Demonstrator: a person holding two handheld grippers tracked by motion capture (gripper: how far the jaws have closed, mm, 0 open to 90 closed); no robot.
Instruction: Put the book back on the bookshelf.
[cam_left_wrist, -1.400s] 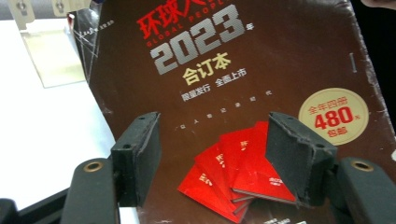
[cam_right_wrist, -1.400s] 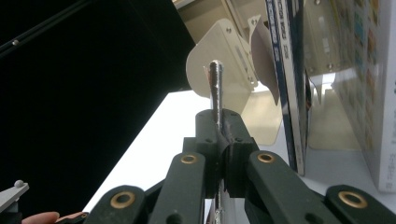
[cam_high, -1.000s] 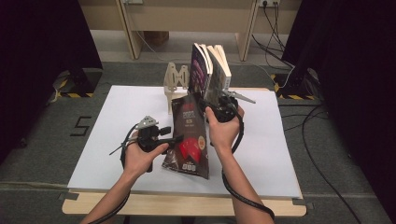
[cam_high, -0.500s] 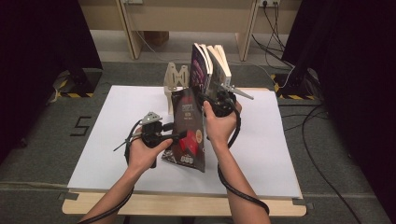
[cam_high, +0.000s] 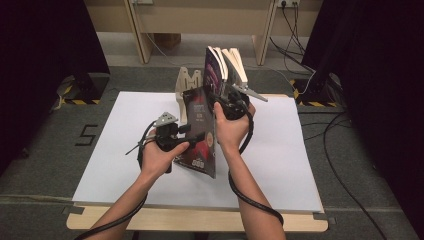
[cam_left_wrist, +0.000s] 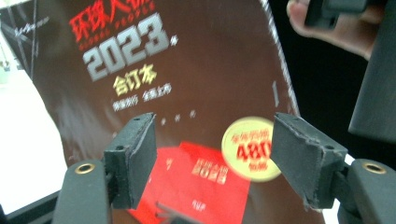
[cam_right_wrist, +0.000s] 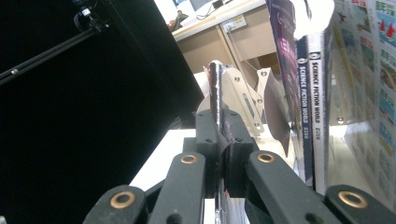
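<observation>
— What has changed since a second ago?

— The dark magazine (cam_high: 201, 131) lay tilted low over the desk (cam_high: 115, 150) then; now I have it raised nearly upright, its top edge close to the row of books (cam_high: 225, 65) standing in the wooden rack (cam_high: 186, 82) at the far side. My left gripper (cam_high: 192, 134) has come up with it.

— Who holds the magazine?

— My right gripper (cam_right_wrist: 219, 140). Its jaws are clamped tight on the magazine's edge, which runs up thin and shiny between them in the right gripper view.

— And your left gripper?

— Its jaws stand wide apart in the left gripper view, the red and gold cover just ahead of them. The pads (cam_left_wrist: 136, 156) press on nothing; from the high view it sits beside the cover's left face.
</observation>
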